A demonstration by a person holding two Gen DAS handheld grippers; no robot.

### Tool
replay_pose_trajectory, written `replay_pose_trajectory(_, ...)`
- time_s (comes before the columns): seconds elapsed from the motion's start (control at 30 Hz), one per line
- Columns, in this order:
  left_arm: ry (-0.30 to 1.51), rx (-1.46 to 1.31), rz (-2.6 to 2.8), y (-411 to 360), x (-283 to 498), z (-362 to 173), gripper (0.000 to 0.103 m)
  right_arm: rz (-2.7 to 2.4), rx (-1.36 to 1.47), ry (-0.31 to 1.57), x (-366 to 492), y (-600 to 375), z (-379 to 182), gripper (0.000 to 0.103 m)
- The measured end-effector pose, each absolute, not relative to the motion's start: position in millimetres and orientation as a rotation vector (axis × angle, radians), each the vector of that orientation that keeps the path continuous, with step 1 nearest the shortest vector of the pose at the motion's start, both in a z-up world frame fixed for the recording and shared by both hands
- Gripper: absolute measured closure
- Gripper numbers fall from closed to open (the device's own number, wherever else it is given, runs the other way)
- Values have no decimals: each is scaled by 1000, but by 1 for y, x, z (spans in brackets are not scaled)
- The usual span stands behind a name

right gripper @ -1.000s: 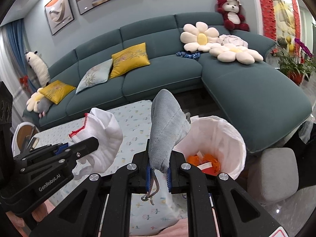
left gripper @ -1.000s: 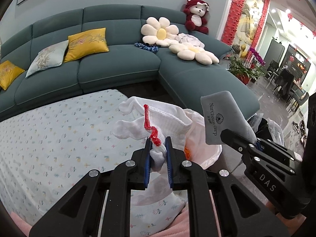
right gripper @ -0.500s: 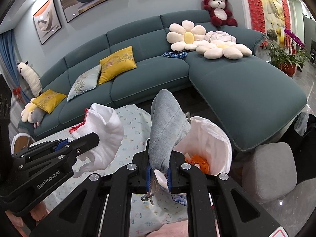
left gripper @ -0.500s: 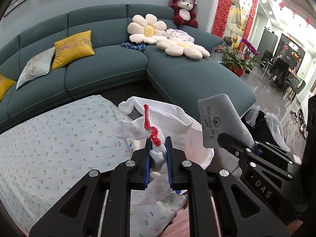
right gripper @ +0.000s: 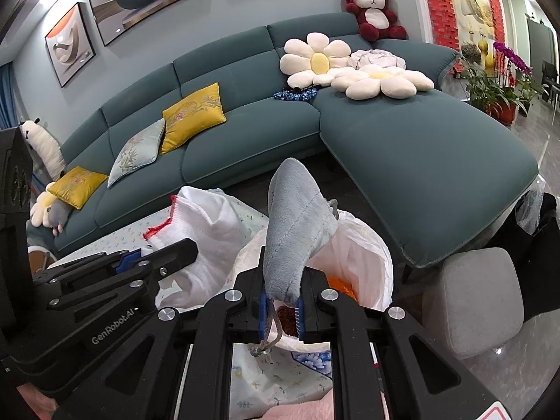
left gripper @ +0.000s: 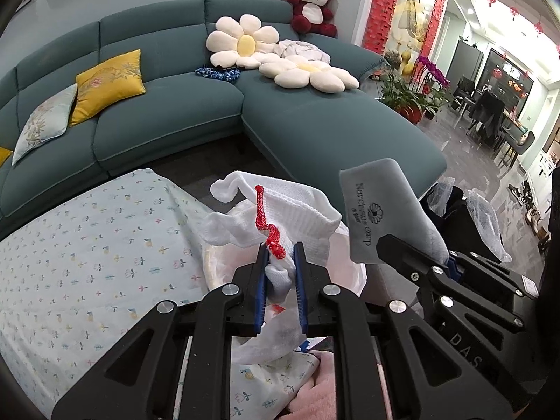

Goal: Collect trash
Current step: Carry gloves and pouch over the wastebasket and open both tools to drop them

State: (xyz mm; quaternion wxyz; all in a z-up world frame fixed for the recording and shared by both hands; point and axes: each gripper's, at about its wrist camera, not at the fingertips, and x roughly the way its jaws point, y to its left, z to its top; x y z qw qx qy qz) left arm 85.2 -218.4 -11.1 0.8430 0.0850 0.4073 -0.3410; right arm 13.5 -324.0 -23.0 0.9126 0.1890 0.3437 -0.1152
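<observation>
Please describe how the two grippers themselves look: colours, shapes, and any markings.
Both are black, angular linkage frames with silver bolts and blue finger pads. The left gripper carries "GenRobot.AI" in white on its side; the right gripper shows "DAS". No cables or sleeves show.

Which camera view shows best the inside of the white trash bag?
The right wrist view. There the white trash bag is open toward the camera, with orange trash visible inside. In the left wrist view the white glove, held in the left tongs, covers most of the bag, so only its edge shows.
</observation>
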Motion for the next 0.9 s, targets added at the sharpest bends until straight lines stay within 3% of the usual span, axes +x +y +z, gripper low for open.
replay_pose_trajectory(0.6,882,151,-714,-231,108,-24,85,-225,350,734,36,-332,-31,91)
replay_pose_trajectory(0.63,887,147,-711,-231,110,-25,83,-223,350,739,39,-334,-32,91)
replay_pose_trajectory(0.8,886,137,-668,-230,115,-28,54,-230,351,753,50,-338,-36,84)
replay_pose_trajectory(0.9,900,119,-634,-223,121,-31,46,-233,355,762,54,-341,-39,80)
